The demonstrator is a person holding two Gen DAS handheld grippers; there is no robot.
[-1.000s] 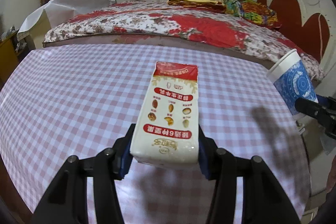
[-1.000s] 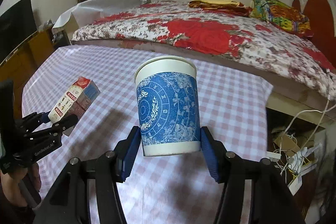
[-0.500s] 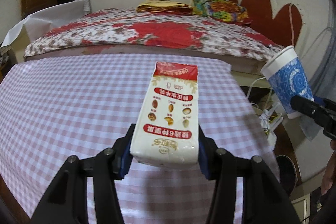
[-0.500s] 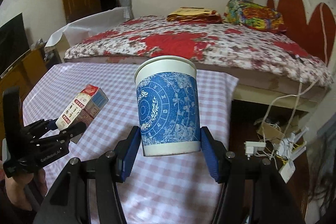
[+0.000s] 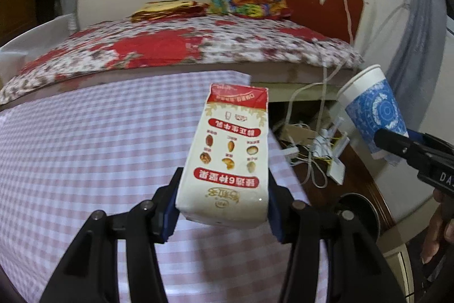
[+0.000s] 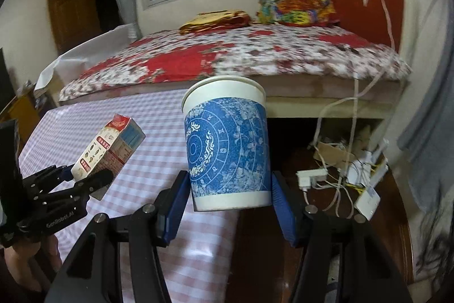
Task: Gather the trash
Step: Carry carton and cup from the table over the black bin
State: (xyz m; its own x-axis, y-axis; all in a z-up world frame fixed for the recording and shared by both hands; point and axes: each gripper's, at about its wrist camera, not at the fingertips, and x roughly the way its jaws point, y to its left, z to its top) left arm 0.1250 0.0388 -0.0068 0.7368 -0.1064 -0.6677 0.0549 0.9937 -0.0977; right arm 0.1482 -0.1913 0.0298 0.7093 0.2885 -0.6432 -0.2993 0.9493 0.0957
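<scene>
My left gripper (image 5: pixel 222 203) is shut on a white and red milk carton (image 5: pixel 228 155) and holds it in the air above the table's right edge. The carton also shows at the left of the right wrist view (image 6: pixel 109 151). My right gripper (image 6: pixel 229 203) is shut on a blue and white paper cup (image 6: pixel 227 146), upright, held over the gap beside the table. The cup shows at the right of the left wrist view (image 5: pixel 371 115).
A table with a pink checked cloth (image 5: pixel 85 146) lies below and left. A bed with a red floral cover (image 6: pixel 241 56) stands behind it. Cables, a power strip and chargers (image 6: pixel 340 169) lie on a dark wooden surface at the right. A dark round object (image 5: pixel 357 212) sits below.
Both grippers have swung to the right with their loads. The table has slid left in both views, and the cables and dark wooden surface have come into view.
</scene>
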